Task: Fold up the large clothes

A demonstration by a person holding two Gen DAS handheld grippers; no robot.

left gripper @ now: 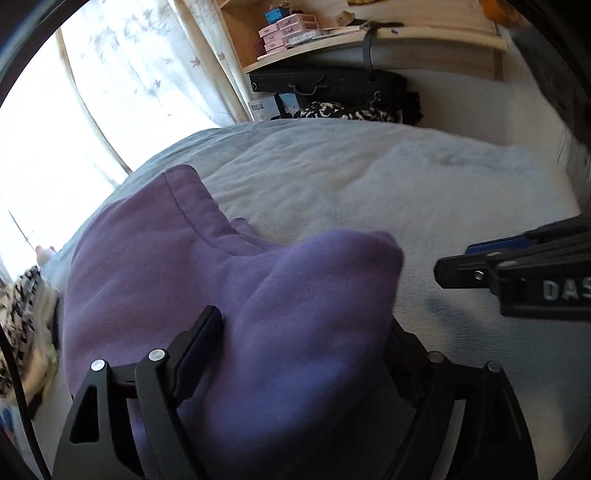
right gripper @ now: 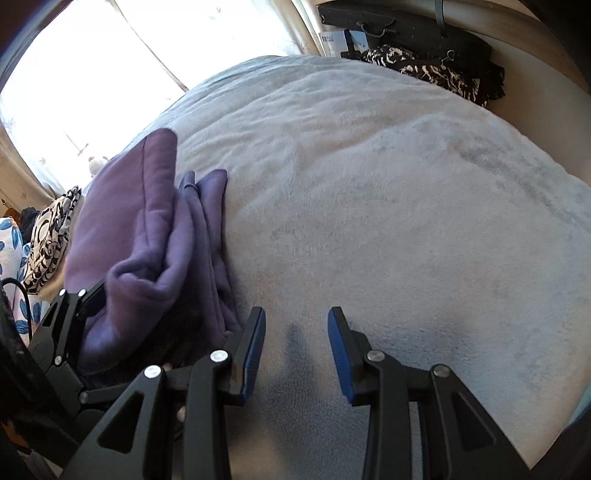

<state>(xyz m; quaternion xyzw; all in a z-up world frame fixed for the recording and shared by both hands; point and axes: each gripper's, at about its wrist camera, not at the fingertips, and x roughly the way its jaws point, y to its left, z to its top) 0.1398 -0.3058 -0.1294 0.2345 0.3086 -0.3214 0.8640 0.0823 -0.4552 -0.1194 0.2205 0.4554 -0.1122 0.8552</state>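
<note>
my left gripper [left gripper: 303,339] is matte black, with angular cut-out arms and silver round screws. my right gripper [right gripper: 296,350] is the same black build, with blue pads [right gripper: 255,347] and raised pale letters on its side.

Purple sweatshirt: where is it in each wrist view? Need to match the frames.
Left wrist: purple sweatshirt fills the lower centre-left, bunched between the spread fingers of the left gripper.
Right wrist: purple sweatshirt lies at left, beside the open right gripper.
Shared landmark: black case past the bed.
</note>
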